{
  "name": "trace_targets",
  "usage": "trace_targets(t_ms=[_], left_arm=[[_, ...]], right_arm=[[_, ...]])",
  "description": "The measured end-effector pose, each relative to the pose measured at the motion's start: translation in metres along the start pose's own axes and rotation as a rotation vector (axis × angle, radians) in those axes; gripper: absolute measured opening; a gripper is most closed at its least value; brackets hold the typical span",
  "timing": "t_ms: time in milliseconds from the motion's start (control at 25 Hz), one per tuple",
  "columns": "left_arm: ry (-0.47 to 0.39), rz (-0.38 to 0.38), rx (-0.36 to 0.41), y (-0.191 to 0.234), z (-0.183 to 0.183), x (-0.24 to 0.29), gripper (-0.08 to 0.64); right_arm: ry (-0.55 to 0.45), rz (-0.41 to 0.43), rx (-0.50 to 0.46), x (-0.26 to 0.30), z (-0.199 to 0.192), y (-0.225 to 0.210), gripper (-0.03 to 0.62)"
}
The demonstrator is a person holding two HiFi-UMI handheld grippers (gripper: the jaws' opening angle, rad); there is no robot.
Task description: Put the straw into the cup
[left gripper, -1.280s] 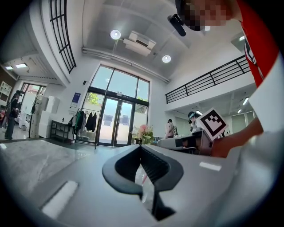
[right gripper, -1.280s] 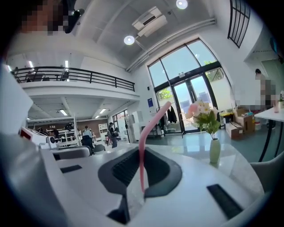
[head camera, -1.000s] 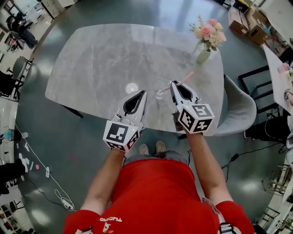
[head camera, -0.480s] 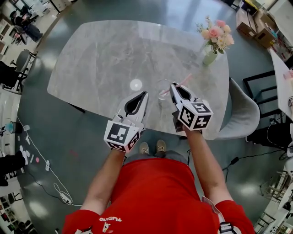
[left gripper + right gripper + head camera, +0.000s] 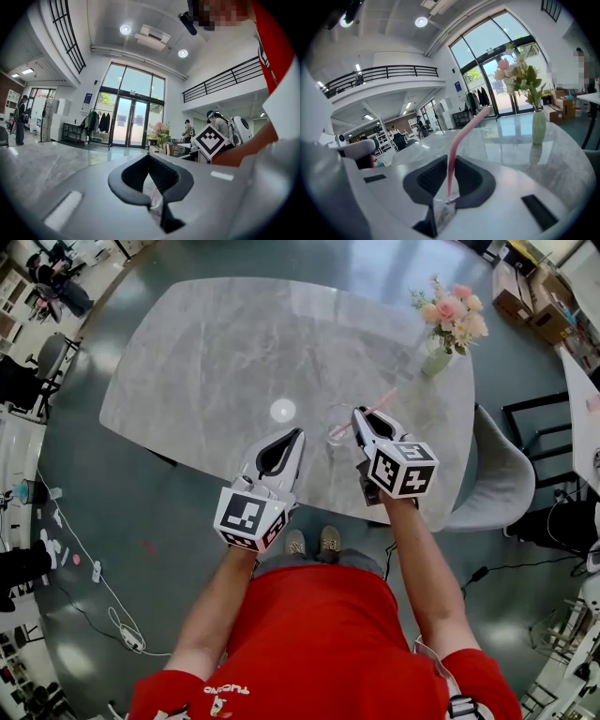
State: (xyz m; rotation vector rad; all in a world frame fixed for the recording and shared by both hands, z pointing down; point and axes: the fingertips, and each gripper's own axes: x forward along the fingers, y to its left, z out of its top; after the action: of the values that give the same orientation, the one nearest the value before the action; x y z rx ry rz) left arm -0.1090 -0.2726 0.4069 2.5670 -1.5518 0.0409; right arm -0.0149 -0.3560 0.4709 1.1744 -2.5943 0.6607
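A clear glass cup (image 5: 336, 424) stands on the marble table (image 5: 216, 352) near its front edge. My right gripper (image 5: 360, 415) is just right of the cup, shut on a pink bendy straw (image 5: 373, 405). The straw slants across the cup's mouth, and I cannot tell whether its lower end is inside. In the right gripper view the straw (image 5: 452, 159) rises from between the jaws and bends away to the upper right. My left gripper (image 5: 296, 433) hovers left of the cup, apart from it, jaws shut and empty.
A vase of pink flowers (image 5: 448, 320) stands at the table's far right corner and shows again as the vase (image 5: 538, 126). A grey chair (image 5: 492, 474) sits off the table's right end. A bright light reflection (image 5: 282, 410) lies left of the cup.
My right gripper has sunk a little with the straw, beside the cup. The left gripper has stayed where it was.
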Motion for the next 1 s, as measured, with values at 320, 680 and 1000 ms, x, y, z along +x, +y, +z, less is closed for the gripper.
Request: trace_targets(t_ms=[320, 680, 1000], left_arm=[[0.006, 0.008, 0.0, 0.0, -0.003, 0.001, 0.005], [0.005, -0.01, -0.009, -0.003, -0.005, 0.008, 0.005], [0.0, -0.047, -0.007, -0.016, -0.004, 0.017, 0.005]], right_arm=[[0.089, -0.013, -0.101, 0.006, -0.01, -0.003, 0.122], [0.229, -0.037, -0.166, 0.0, -0.026, -0.012, 0.168], [0.207, -0.041, -0.131, -0.019, -0.027, -0.017, 0.17]])
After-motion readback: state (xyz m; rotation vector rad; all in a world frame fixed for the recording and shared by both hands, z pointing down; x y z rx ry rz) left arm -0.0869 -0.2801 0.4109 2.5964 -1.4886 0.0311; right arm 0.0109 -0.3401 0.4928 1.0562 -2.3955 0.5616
